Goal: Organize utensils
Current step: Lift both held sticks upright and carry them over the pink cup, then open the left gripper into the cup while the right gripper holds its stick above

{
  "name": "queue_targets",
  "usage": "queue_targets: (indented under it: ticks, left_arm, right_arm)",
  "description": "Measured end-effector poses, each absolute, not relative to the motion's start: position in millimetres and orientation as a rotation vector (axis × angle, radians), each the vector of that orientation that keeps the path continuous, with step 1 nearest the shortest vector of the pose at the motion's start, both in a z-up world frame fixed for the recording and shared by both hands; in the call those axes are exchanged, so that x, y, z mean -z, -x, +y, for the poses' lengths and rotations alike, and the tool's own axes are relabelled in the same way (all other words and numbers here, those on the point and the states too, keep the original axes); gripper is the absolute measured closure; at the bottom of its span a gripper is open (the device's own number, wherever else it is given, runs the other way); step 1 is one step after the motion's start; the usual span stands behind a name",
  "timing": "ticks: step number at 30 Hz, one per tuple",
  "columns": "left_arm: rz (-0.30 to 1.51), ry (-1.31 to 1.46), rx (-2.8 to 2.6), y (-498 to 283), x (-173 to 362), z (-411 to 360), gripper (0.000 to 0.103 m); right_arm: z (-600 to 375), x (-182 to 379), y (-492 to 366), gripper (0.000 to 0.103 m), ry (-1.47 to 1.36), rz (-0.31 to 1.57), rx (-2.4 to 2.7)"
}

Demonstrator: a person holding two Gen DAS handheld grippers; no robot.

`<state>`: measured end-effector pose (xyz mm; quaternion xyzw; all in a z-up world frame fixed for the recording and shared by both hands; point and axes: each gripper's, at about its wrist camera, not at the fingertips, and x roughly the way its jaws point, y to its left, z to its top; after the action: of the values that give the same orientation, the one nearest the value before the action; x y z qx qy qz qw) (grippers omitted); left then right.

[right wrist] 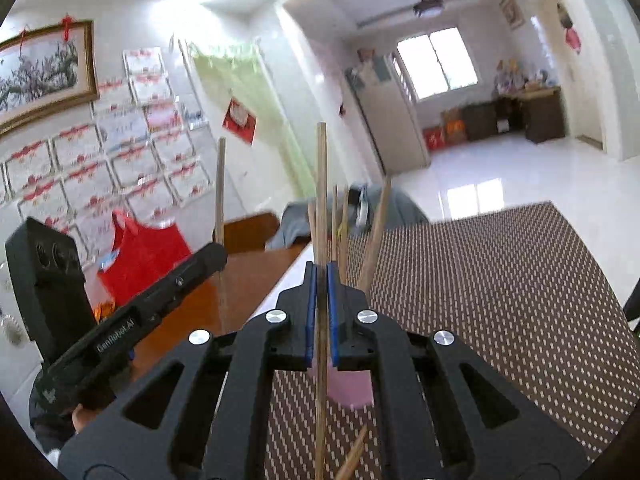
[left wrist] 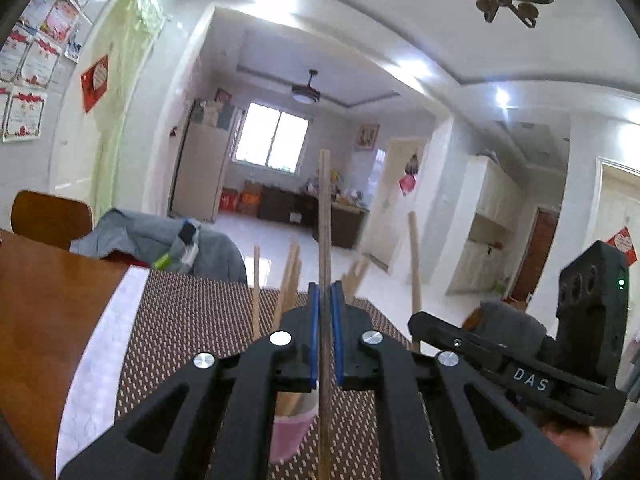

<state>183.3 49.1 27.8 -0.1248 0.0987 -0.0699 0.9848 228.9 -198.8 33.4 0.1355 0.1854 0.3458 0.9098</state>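
My left gripper is shut on a dark wooden chopstick held upright above a pink cup. The cup holds several light chopsticks leaning outward. My right gripper is shut on a light wooden chopstick, also upright, just over the same pink cup with several chopsticks in it. The right gripper's body shows at the right of the left wrist view, the left gripper's body at the left of the right wrist view. A loose chopstick lies on the mat.
A brown dotted placemat covers the wooden table. A wooden chair back and grey clothing are at the table's far side. A red bag stands on the table by the wall.
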Motion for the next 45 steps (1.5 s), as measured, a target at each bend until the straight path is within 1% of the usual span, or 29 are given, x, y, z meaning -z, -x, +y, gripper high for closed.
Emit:
queue_targets:
  ticks: [1,9,21,23,32,33,34,35,38,40,42,45]
  left_arm:
    - [0.173,0.248,0.128,-187,-31,49,0.097]
    - [0.067,0.292,0.059,-206,-38,58,0.097]
    - [-0.073,0.261,-0.050,-229,-29,63,0.097]
    - [-0.074,0.237,-0.064,-231,-24,60,0.097]
    - [0.040,0.202,-0.028,-236,-4,58,0.096]
    - [0.048,0.201,-0.023,-236,-3,58,0.094]
    - [0.071,0.200,-0.010,-236,-4,58,0.083]
    - [0.078,0.202,-0.008,-236,-3,58,0.079]
    - [0.102,0.205,-0.006,-229,-5,60,0.077]
    - [0.124,0.213,-0.008,-225,-7,62,0.069]
    - [0.146,0.218,-0.010,-221,-9,63,0.065]
    - [0.194,0.215,-0.019,-215,-12,67,0.064]
  right_arm:
    - [-182,-37,-229,0.097,-0.284,0.358,-0.703]
    - [-155,-63,-238,0.097,-0.299,0.175,-0.657]
    - [-146,-53,-260,0.097,-0.346,0.082,-0.599]
    - [-144,-50,-262,0.097,-0.346,0.076,-0.591]
    - [-133,-34,-266,0.097,-0.323,0.108,-0.580]
    - [-132,-32,-265,0.097,-0.321,0.115,-0.580]
    - [-132,-31,-265,0.097,-0.318,0.117,-0.579]
    - [-131,-30,-264,0.097,-0.315,0.120,-0.578]
    - [-131,-27,-259,0.097,-0.310,0.131,-0.573]
    - [-134,-25,-257,0.097,-0.310,0.137,-0.570]
    - [-135,-24,-254,0.097,-0.314,0.144,-0.566]
    - [-134,-22,-250,0.097,-0.308,0.152,-0.563]
